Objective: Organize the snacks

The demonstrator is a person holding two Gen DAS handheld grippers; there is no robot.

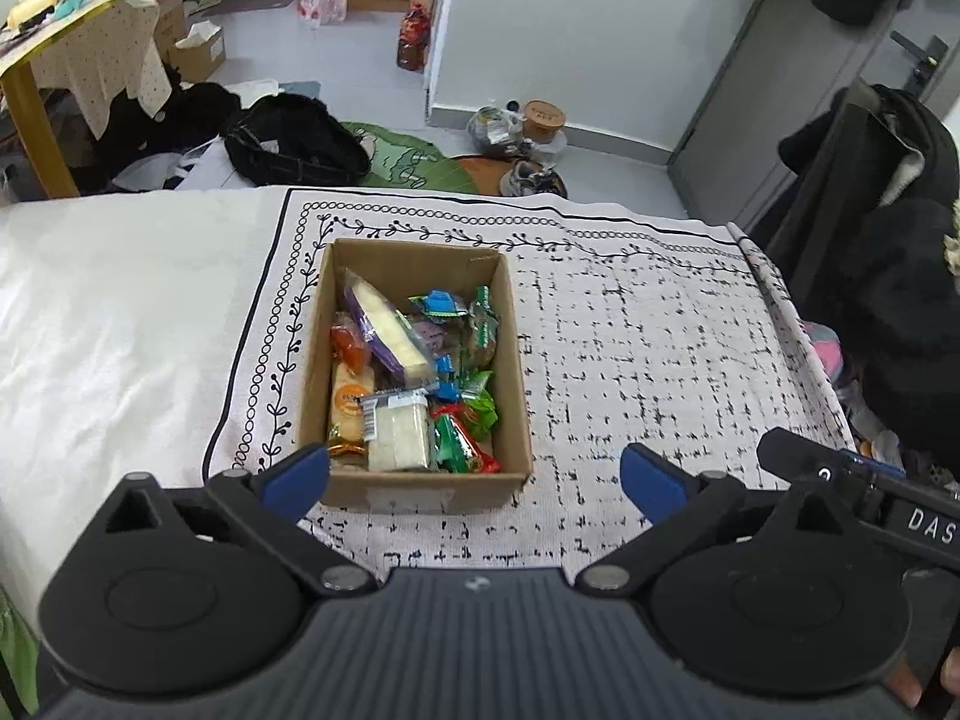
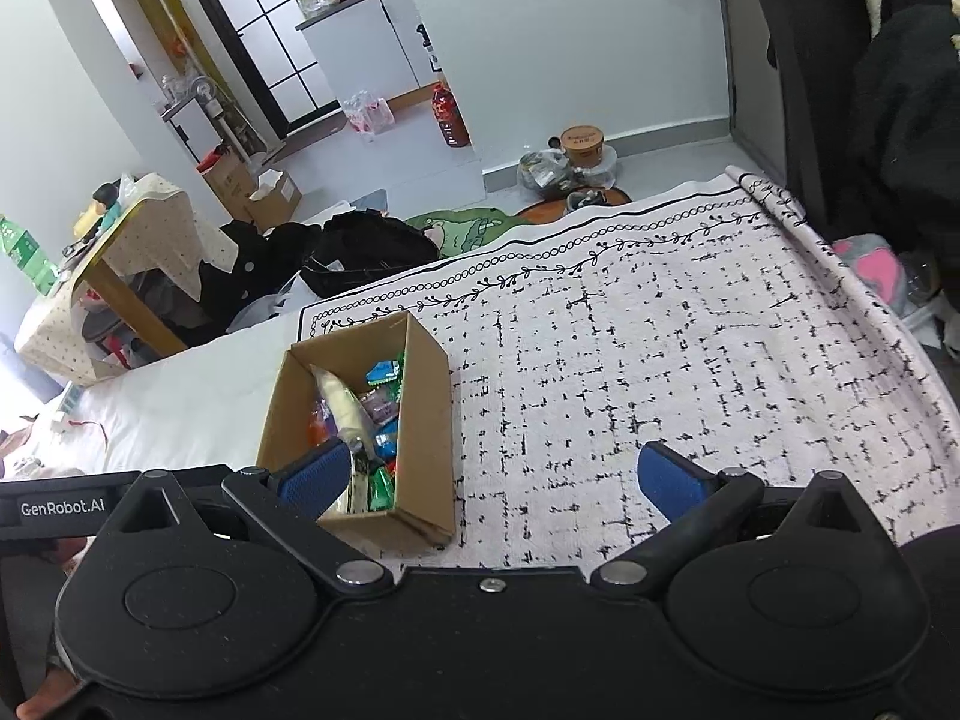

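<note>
Left gripper: bottom of frame, blue pads spread wide, holding nothing. Right gripper: likewise spread, holding nothing. Cardboard box: frame centre, on the patterned cloth, filled with wrapped snacks. Right view alone shows, upper left, a glass-paned door; the left view alone shows a grey door's handle at upper right.

The cardboard box is plain brown. Inside it, wrappers show green, blue, orange, purple and red, with two pale cream blocks among them. Under the box lies a white cloth with broken black grid marks and a black border of vines and circles. Left of the box is a plain white sheet. Both grippers have black bodies and blue fingertips. Beyond the box, a floor mat looks green, perhaps leaf-patterned.
</note>
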